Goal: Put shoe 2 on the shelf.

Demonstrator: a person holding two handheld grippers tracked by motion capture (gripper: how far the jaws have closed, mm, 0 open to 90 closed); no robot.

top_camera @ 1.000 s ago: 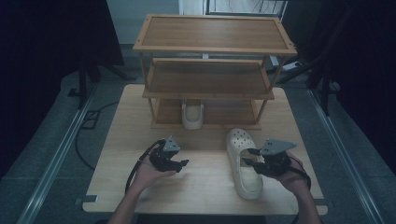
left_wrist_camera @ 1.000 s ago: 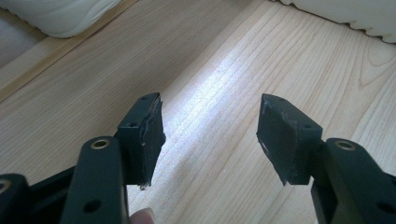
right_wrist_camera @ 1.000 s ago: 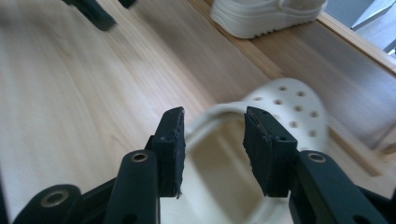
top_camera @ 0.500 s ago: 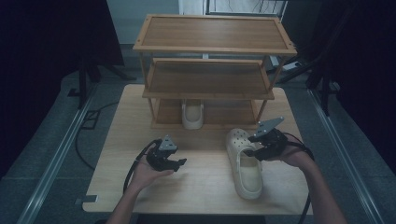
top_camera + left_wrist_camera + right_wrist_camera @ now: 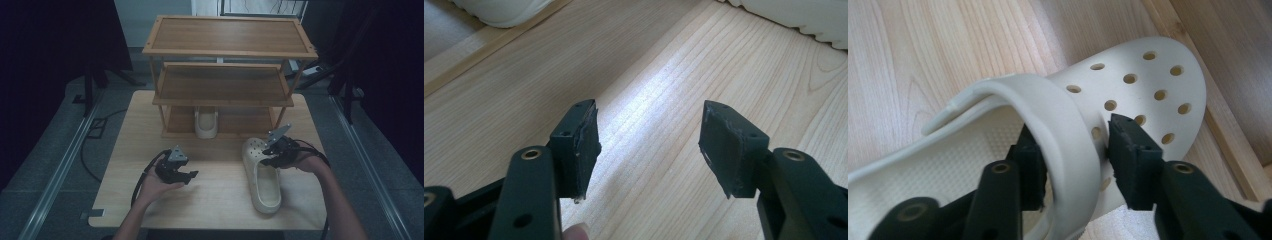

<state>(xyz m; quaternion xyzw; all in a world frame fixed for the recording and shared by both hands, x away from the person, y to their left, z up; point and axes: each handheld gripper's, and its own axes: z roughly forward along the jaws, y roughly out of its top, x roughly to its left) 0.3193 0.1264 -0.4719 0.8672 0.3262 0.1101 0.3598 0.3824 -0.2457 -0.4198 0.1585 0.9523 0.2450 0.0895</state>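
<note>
Jaws, right gripper (image 5: 1075, 160): set astride the strap and upper edge of the cream perforated clog (image 5: 262, 175), one jaw inside the opening, one against the holed toe cover; whether they are pressing yet or merely bracketing cannot be told. Jaws, left gripper (image 5: 649, 145): wide apart, empty, over bare wood at lower left of centre in the high view. Clog: lies sole-down on the surface (image 5: 220, 200), lower right of centre, toe toward the shelf rack (image 5: 225, 50) at top centre. Second clog (image 5: 206, 122): stands in the rack's bottom tier, centre of frame. Risks, judged: the hold takes in only a thin band of soft foam near the toe, so on a lift the long heel end would likely sag or swing and the shoe could rotate or slide free; the strap may fold under the jaw and spoil the bite; carried toward the low bottom tier, the dangling heel could catch the rack's front rail or nudge the shoe already stored there.
</note>
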